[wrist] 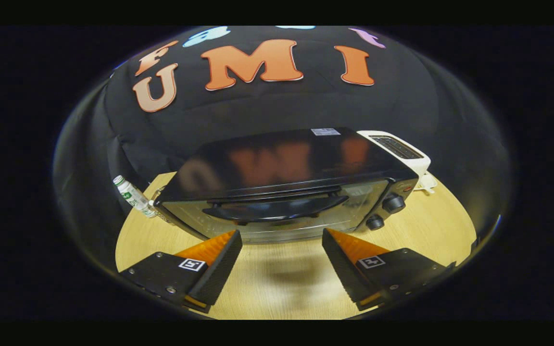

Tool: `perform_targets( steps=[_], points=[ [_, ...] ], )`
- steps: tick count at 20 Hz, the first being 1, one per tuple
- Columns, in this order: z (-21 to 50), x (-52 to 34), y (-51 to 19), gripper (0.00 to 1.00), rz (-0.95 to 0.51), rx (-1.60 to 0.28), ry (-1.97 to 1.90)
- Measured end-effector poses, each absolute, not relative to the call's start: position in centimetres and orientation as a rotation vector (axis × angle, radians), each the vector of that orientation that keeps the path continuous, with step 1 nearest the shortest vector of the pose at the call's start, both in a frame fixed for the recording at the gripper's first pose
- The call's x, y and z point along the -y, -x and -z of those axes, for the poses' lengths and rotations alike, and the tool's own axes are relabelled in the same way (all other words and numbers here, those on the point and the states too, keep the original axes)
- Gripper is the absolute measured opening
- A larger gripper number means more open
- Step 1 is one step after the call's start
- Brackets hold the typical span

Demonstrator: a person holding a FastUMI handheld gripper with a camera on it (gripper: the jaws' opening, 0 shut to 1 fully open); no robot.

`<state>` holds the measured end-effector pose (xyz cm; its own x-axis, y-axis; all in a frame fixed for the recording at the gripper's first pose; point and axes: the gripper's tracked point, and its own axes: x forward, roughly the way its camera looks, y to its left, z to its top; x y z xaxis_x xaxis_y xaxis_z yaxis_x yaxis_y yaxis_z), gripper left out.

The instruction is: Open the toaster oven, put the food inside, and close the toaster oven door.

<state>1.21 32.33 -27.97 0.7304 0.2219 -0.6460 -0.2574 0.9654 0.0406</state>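
Gripper (282, 240) open, toaster oven (286, 192) shut, inside unclear

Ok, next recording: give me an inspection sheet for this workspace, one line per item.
Surface: light wooden table, bare in front of the oven.
Job's things: toaster oven just ahead of the jaws, door shut, handle facing them, two knobs beside the door; food not seen.
Clutter: white toaster behind the oven; small bottle at its other side.
Grippers: gripper open, jaws apart and holding nothing, short of the door.
Cables: nothing seen.
Surroundings: black cloth wall behind the table.
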Motion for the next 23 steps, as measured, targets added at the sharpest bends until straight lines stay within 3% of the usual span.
perform_targets(
  steps=[7,16,23],
  points=[
    [21.9,-28.0,-2.3,0.99,-0.22,-0.631,0.018],
    [2.7,-24.5,-6.5,0.99,-0.265,-0.305,0.043],
    [-9.8,-23.1,-4.7,0.99,-0.309,-0.075,0.04]
  ],
)
